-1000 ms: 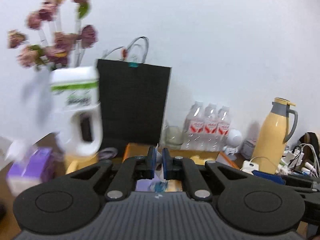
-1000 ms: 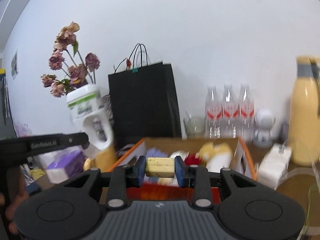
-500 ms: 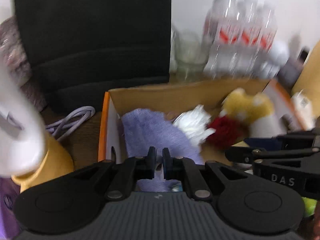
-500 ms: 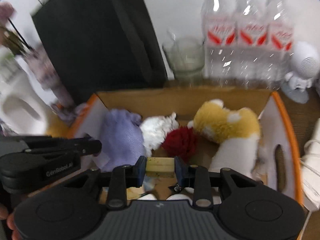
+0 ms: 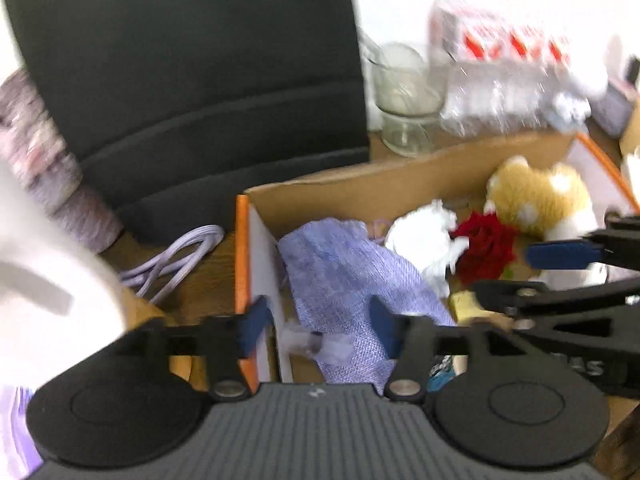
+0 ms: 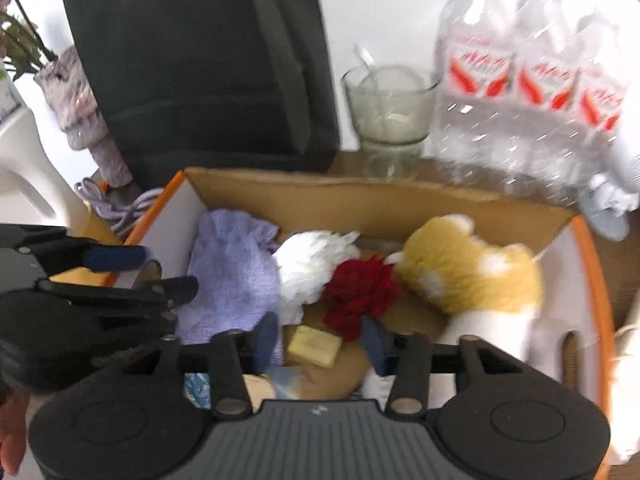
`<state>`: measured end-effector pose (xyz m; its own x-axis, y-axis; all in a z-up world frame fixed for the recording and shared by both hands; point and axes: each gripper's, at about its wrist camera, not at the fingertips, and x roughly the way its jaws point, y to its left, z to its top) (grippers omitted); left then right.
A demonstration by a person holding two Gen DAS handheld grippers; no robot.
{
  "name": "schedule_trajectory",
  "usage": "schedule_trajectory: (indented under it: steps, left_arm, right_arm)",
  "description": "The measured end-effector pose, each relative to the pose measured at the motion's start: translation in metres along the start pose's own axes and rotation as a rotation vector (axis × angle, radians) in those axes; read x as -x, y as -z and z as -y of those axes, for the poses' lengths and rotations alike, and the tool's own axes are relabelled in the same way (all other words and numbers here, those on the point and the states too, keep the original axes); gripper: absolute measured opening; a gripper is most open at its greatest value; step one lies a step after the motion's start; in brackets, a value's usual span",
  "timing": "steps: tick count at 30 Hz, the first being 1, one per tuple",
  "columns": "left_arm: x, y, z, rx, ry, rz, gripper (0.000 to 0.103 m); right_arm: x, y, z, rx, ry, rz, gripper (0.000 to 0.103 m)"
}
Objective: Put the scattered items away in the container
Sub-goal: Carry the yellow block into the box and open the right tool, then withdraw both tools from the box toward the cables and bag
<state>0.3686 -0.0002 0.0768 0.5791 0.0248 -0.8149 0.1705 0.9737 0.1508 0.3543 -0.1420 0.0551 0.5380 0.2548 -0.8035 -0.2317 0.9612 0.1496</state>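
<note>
Both grippers hung over the open cardboard box (image 6: pixel 372 200), pointing steeply down into it. The right gripper (image 6: pixel 320 340) had its fingers (image 6: pixel 266 338) opening, and the small yellow block (image 6: pixel 314 346) lay between them on the box floor, free of either pad. The left gripper (image 5: pixel 318 326) was also opening its fingers (image 5: pixel 254 324) above the near left corner of the box, the left one outside the orange-edged wall (image 5: pixel 242 256) and the right one over the lilac knitted cloth (image 5: pixel 352 276); a small translucent piece (image 5: pixel 316 342) sat in the gap, blurred, and I could not tell whether it touched anything. Inside the box, from left to right, lay the lilac cloth, a crumpled white wad (image 6: pixel 308 264), a dark red flower-like thing (image 6: pixel 362 292) and a yellow and white plush toy (image 6: pixel 472 276), packed closely together. Behind the box on the counter (image 5: pixel 200 280) stood a black paper bag (image 6: pixel 200 64), a glass cup (image 6: pixel 390 108) and a pack of water bottles (image 6: pixel 532 92). A coiled pale purple cable (image 5: pixel 176 256) lay just left of the box. At the lower left edge of the right wrist view a person's hand (image 6: pixel 12 432) showed partly.
</note>
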Motion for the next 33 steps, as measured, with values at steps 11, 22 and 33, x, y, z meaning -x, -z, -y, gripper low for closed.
schedule_trajectory:
  steps: [11, 22, 33]
  left_arm:
    - [0.071, 0.012, 0.018, 0.091, 0.018, 0.05, 0.097]
    - [0.117, 0.059, 0.045, 0.164, 0.01, 0.165, 0.099]
    - [0.157, 0.195, 0.07, 0.224, 0.077, 0.45, 0.103]
  right_arm:
    - [0.078, 0.014, 0.061, -0.075, 0.123, 0.036, 0.064]
    - [0.131, 0.058, 0.054, -0.082, 0.091, 0.127, 0.066]
    - [0.193, 0.196, 0.033, -0.129, 0.017, 0.418, 0.078]
